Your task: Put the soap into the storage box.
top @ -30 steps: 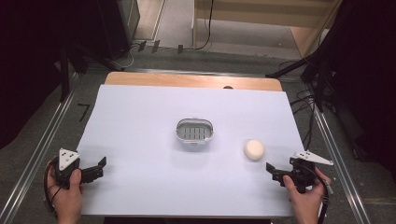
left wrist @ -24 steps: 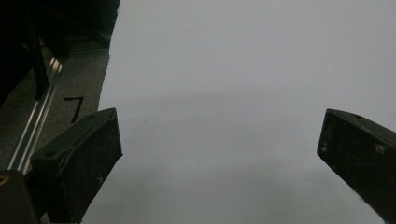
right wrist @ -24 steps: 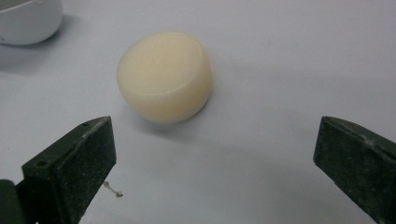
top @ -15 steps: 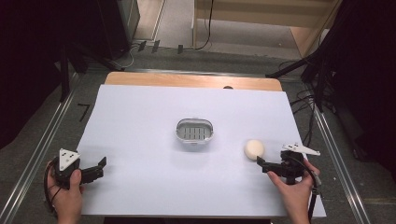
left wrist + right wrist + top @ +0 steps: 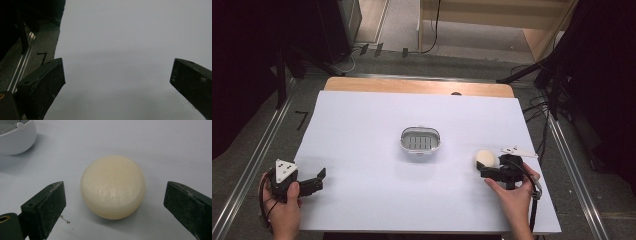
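- A white table (image 5: 362,125) carries a grey slotted dish (image 5: 420,141) at its centre.
- The right gripper (image 5: 484,170) has been closing its jaws; a cream round soap (image 5: 113,186) lies between them, seemingly untouched, right of the dish.
- The left gripper (image 5: 318,178) rests gaping, holding nothing.

The round, smooth soap-like ball (image 5: 113,186) is pale cream with a faint waxy sheen. The small oval plastic dish (image 5: 420,141) is white, its slotted insert grey with dark lines. The flat table sheet (image 5: 362,125) is plain pale lavender-white, with no pattern; the wooden tabletop strip (image 5: 412,86) beyond it is light tan. Both the right gripper (image 5: 115,202) and left gripper (image 5: 117,77) have 2 matt black jaws.
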